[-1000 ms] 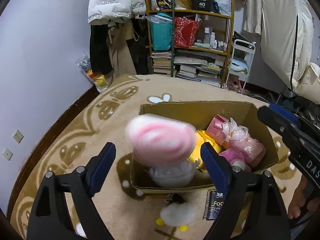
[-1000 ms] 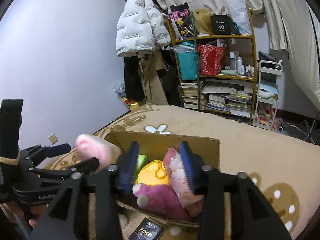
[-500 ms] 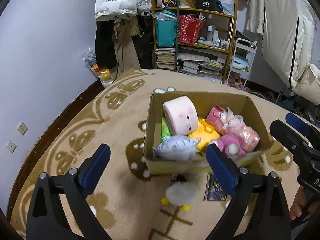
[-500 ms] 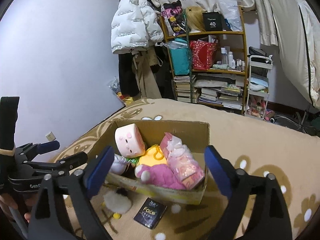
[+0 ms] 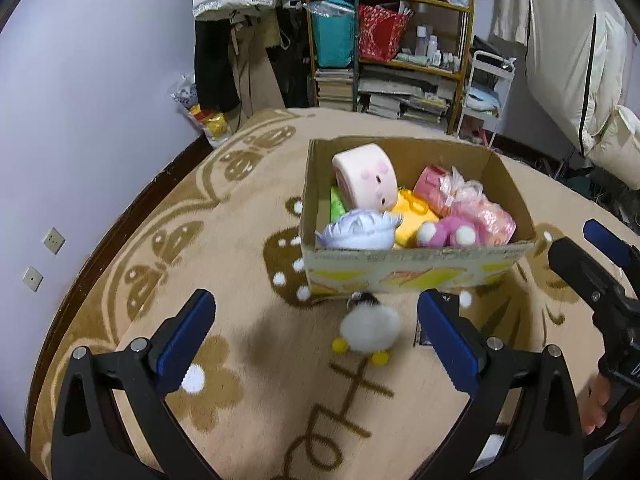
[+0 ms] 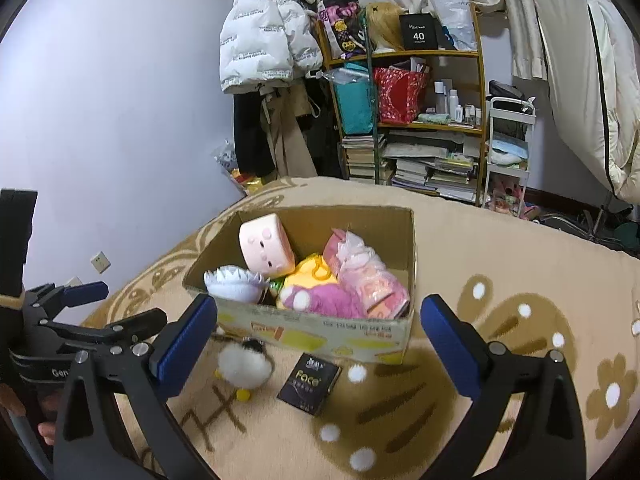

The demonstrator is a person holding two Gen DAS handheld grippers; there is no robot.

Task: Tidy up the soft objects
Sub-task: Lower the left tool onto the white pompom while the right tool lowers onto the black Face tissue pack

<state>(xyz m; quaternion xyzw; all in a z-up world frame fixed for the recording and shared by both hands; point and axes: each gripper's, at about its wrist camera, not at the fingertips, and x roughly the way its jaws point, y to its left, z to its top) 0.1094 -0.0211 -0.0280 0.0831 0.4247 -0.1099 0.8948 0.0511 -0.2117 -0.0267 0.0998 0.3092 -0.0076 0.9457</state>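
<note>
A cardboard box [image 5: 416, 276] is seen on the patterned beige rug [image 5: 224, 216], its top open and its walls upright. Inside, a smooth pink cylindrical plush [image 5: 366, 182] with a small face is propped against the far left corner, above a pale lavender frilled plush [image 5: 358, 230]. A yellow plush [image 5: 412, 220], a fuzzy magenta plush with white paws [image 5: 444, 234] and a pink item wrapped in crinkled clear plastic [image 5: 470, 204] are packed beside them, up to the right wall. Outside, a fluffy white plush with yellow feet [image 5: 370, 328] lies on the rug just before the box's near wall, and a flat black packet [image 6: 310, 382] lies beside it. The left gripper [image 5: 316, 340] is held above the rug with its jaws spread wide and nothing between them; the right gripper [image 6: 318, 348] is likewise spread wide and empty. Bare rug is seen to the left and right of the box. A cluttered shelf unit [image 6: 412, 120] stands against the far wall.
</note>
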